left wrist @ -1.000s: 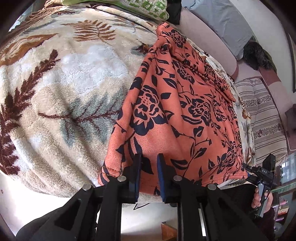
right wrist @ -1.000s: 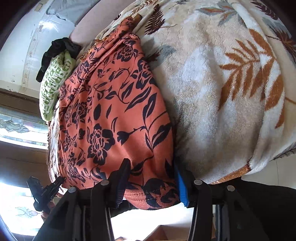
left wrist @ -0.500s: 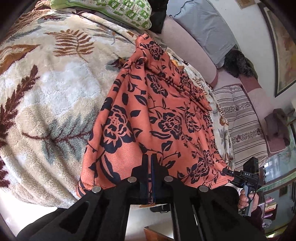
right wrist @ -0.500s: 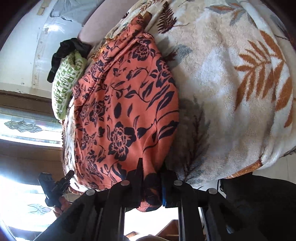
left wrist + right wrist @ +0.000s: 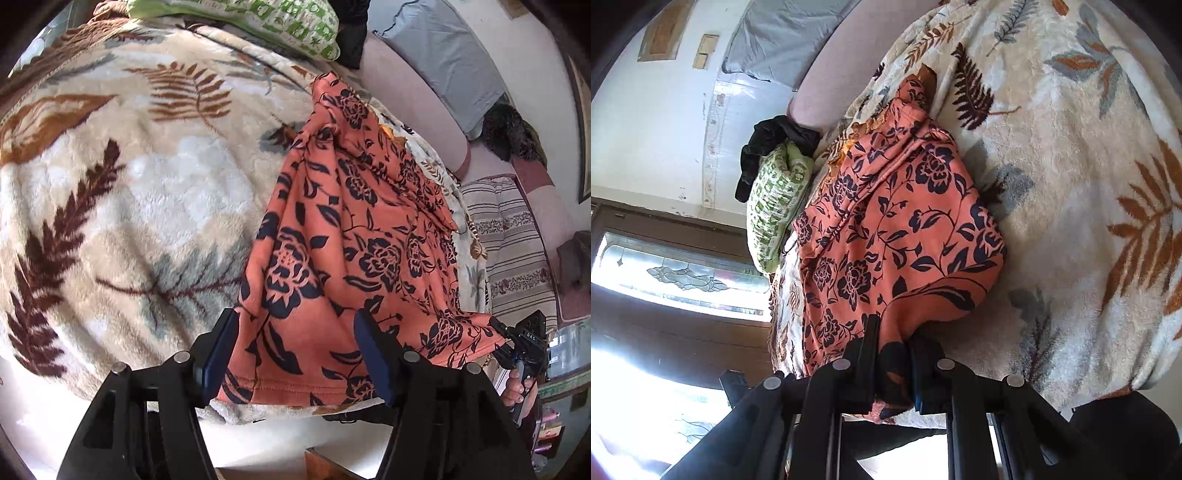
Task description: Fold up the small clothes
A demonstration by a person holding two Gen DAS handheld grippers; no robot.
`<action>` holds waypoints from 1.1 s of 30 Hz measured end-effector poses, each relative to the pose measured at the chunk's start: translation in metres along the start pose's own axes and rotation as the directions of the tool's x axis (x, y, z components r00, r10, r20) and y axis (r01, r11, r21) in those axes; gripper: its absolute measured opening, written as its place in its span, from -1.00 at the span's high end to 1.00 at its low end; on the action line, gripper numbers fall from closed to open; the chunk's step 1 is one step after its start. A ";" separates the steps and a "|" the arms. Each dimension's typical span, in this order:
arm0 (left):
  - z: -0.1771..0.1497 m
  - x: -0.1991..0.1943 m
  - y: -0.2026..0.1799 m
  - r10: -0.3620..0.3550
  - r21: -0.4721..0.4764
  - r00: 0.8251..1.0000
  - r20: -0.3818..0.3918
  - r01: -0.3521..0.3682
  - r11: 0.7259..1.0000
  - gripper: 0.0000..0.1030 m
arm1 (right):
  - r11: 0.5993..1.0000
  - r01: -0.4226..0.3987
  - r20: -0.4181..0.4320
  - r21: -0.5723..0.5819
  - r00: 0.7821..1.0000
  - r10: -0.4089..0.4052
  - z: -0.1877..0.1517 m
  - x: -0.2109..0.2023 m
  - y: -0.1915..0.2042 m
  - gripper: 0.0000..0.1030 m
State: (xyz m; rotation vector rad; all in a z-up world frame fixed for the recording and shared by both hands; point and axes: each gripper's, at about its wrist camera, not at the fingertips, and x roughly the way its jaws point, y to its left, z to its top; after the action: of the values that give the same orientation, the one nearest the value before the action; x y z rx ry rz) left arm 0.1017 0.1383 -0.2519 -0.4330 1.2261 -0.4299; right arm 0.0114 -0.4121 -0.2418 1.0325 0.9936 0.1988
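On one leaf-print blanket (image 5: 129,206), one orange floral garment (image 5: 332,258); left hand-held gripper (image 5: 299,354) agape, right hand-held gripper (image 5: 892,363) clamping its hem.

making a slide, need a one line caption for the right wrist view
Right claw shut on the hem of the orange floral garment lying on a leaf-print fleece blanket.

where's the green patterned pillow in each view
Left wrist: the green patterned pillow lies along the top edge, centre, beyond the leaf blanket.
Right wrist: the pillow sits left of centre, beside the orange floral garment.
Shared landmark: the black cloth touching the pillow's end.
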 end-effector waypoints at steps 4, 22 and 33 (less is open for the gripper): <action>-0.014 0.018 -0.007 0.001 0.029 1.000 -0.028 0.000 1.000 -0.24 | 1.000 -0.003 -0.012 0.021 1.000 0.003 -0.011 0.001 -0.011 0.72; -0.017 0.013 -0.009 0.206 0.068 0.979 0.001 -0.205 0.976 -0.50 | 1.000 0.010 -0.029 0.025 1.000 -0.009 -0.020 0.005 -0.010 0.71; -0.019 0.018 -0.010 0.174 0.119 0.984 -0.030 -0.170 0.978 0.75 | 0.999 0.012 -0.032 0.031 0.999 -0.011 -0.022 0.005 -0.012 0.71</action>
State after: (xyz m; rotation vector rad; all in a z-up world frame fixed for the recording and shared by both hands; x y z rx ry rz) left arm 0.0880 0.1185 -0.2661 -0.2176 1.2594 -0.3604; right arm -0.0060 -0.4024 -0.2572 1.0545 1.0339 0.1912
